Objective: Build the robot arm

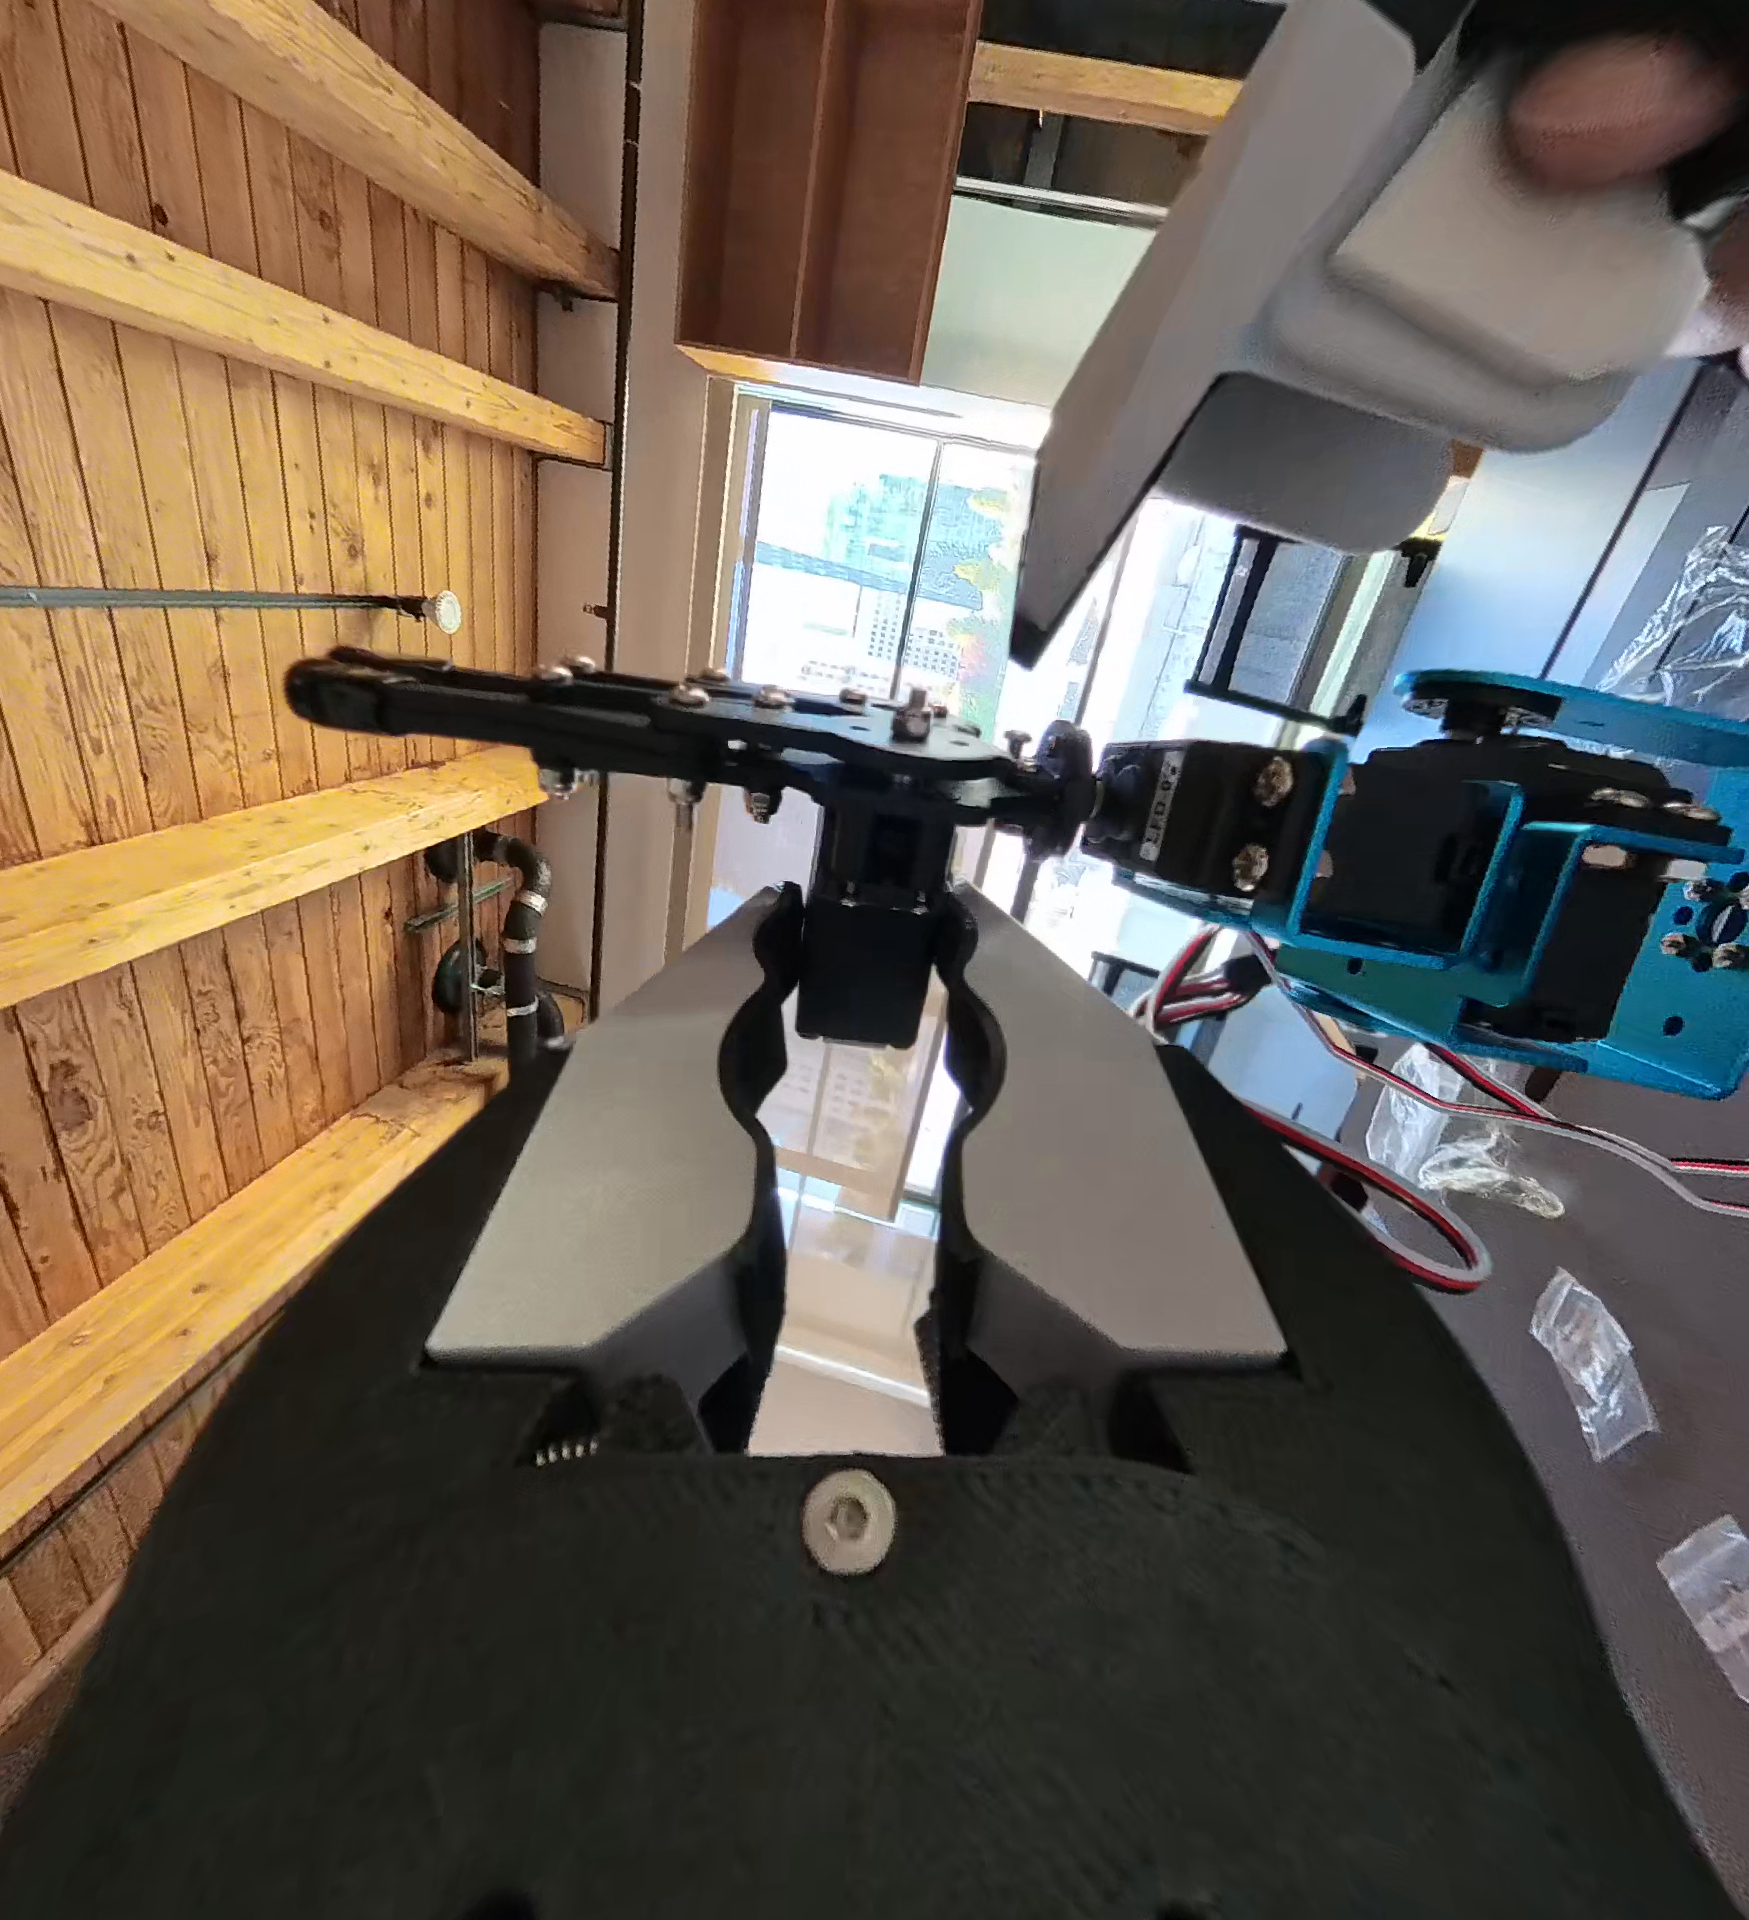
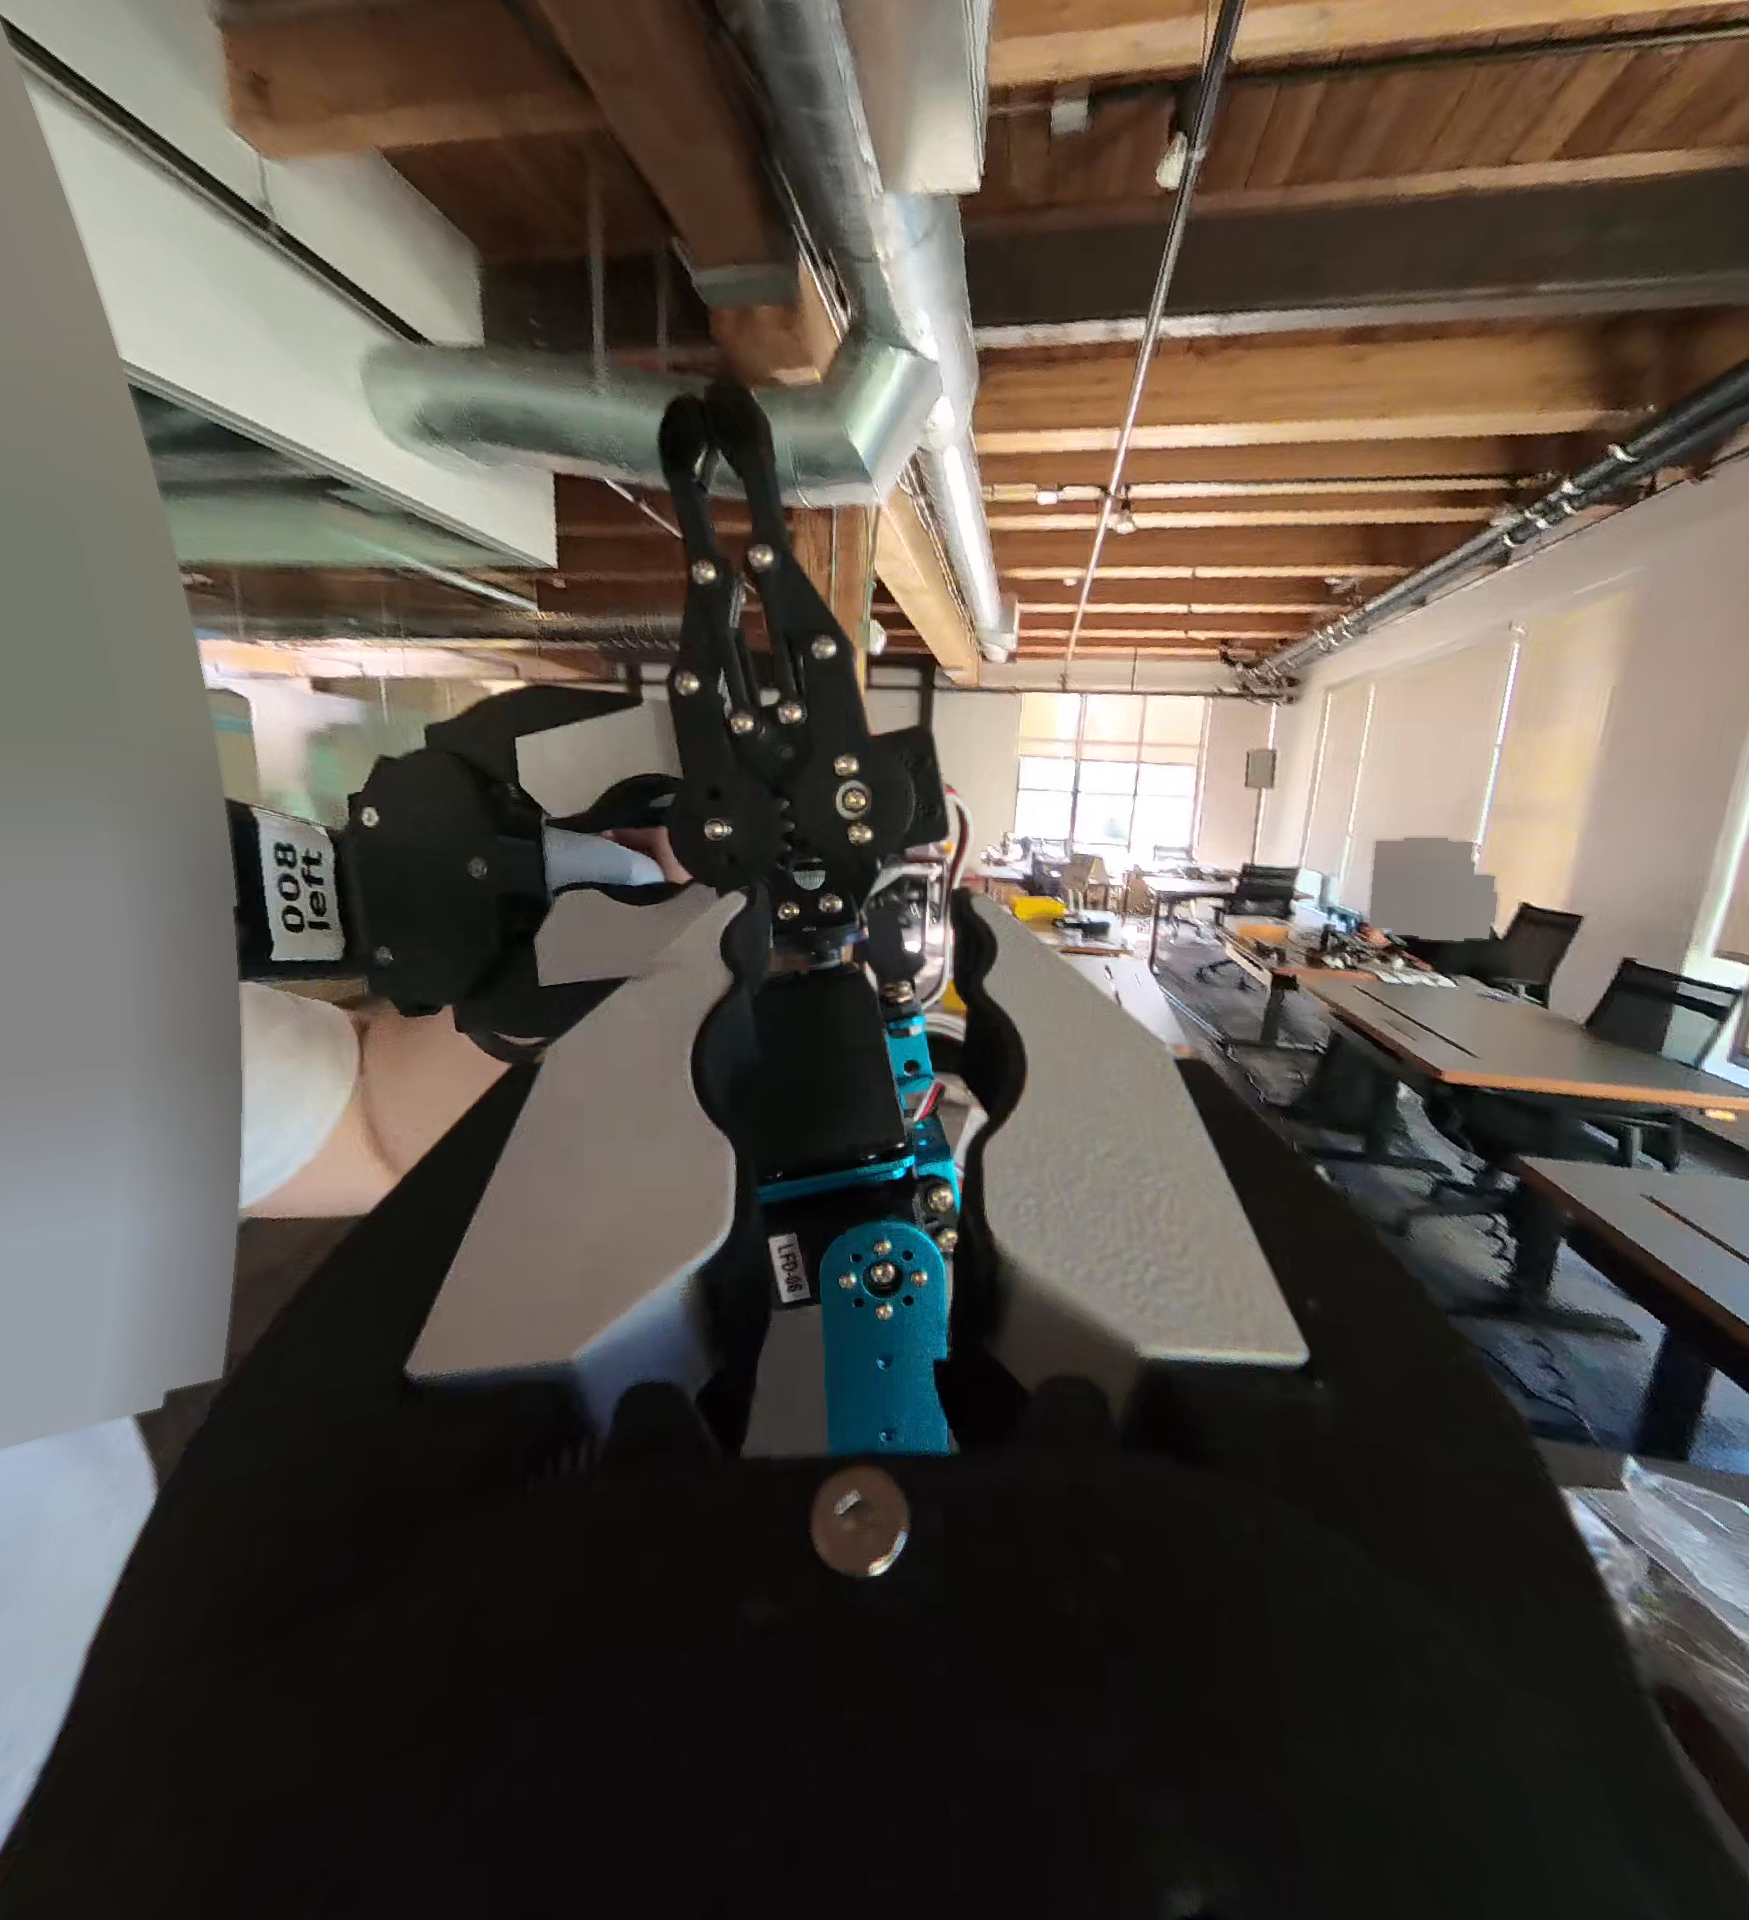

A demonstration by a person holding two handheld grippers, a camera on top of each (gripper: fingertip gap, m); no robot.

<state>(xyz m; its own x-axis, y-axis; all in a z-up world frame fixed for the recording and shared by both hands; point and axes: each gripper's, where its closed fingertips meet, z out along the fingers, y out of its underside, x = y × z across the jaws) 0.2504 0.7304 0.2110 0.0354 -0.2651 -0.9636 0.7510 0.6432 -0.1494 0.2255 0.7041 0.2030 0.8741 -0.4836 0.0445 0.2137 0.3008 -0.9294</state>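
Both grippers [image 1: 865,940] [image 2: 854,1023] – blk servo [image 1: 859,977] clamped

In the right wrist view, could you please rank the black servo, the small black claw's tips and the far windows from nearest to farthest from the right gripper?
1. The black servo sits between the right gripper's fingers, near their tips.
2. The small black claw's tips point up, above and beyond the fingertips.
3. The far windows lie at the room's end, right of centre.
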